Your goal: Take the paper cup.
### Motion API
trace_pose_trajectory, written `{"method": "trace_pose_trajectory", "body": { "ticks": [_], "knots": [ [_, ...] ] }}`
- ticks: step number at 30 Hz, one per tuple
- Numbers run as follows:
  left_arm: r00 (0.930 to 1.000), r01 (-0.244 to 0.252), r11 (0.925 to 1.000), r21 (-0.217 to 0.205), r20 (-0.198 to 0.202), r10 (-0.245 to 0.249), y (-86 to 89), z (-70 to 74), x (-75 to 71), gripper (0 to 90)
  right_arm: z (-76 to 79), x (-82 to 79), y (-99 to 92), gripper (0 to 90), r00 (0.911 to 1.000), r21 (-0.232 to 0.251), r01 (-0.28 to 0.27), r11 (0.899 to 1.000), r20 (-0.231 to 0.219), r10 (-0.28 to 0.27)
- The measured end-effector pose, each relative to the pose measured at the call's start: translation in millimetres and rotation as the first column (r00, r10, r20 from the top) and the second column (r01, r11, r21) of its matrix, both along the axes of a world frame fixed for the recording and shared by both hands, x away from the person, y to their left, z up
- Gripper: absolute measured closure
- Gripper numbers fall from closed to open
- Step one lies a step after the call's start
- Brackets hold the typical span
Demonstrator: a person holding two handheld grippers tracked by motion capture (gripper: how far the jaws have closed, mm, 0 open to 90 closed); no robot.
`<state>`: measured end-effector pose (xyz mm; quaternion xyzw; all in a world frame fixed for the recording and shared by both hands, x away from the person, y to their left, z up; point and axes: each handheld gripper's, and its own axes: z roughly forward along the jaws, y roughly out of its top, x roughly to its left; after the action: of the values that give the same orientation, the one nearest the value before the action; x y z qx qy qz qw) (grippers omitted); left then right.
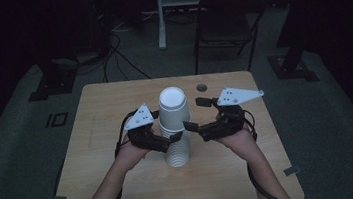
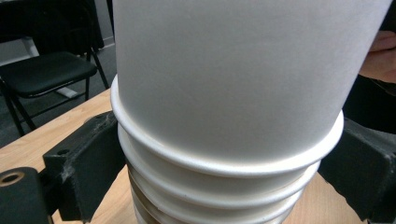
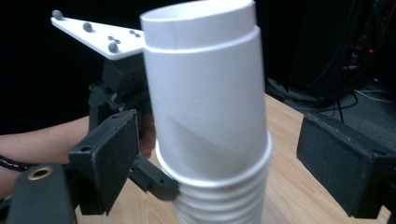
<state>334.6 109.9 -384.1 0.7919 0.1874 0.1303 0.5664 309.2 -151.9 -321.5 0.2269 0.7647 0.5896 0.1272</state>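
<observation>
A stack of upside-down white paper cups (image 1: 177, 147) stands at the middle of the wooden table (image 1: 103, 138). The top cup (image 1: 173, 107) sits higher than the nested ones, its base up. My left gripper (image 1: 171, 140) holds the lower rims (image 2: 224, 186), one jaw against each side of the stack. My right gripper (image 1: 194, 113) is open around the top cup (image 3: 205, 93); its left jaw is near the cup wall and its right jaw stands well apart. My left gripper (image 3: 116, 98), with its white plate, appears behind the stack in the right gripper view.
A round cable hole (image 1: 202, 87) lies near the table's far edge. Beyond the table stand a dark folding chair (image 1: 225, 18) and a white desk leg (image 1: 160, 21), with cables (image 1: 118, 50) on the dim floor. Both forearms come in from the near edge.
</observation>
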Motion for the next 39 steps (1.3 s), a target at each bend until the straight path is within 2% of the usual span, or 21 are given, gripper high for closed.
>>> {"method": "trace_pose_trajectory", "body": {
  "ticks": [8,12,31,39],
  "knots": [
    [1.0,0.001,1.0,0.0,0.0,-0.001,0.0,0.0,-0.2,6.2,5.3,7.4,17.3,12.5,0.9997,-0.022,-0.019,1.0,0.013,0.019],
    [1.0,0.001,1.0,0.001,-0.001,-0.001,-0.2,0.4,0.1,6.1,6.6,10.0,26.3,15.6,0.9995,-0.034,-0.015,0.999,0.028,0.016],
    [1.0,0.002,1.0,0.002,-0.002,-0.002,0.1,0.5,0.1,6.2,1.5,25.3,46.7,14.0,0.9999,-0.048,-0.013,0.999,0.0,0.013],
    [1.0,0.0,1.0,-0.004,-0.006,0.0,0.1,-0.3,1.0,6.2,5.7,22.6,48.7,16.6,0.9993,-0.081,0.006,0.997,0.038,-0.003]
  ]
}}
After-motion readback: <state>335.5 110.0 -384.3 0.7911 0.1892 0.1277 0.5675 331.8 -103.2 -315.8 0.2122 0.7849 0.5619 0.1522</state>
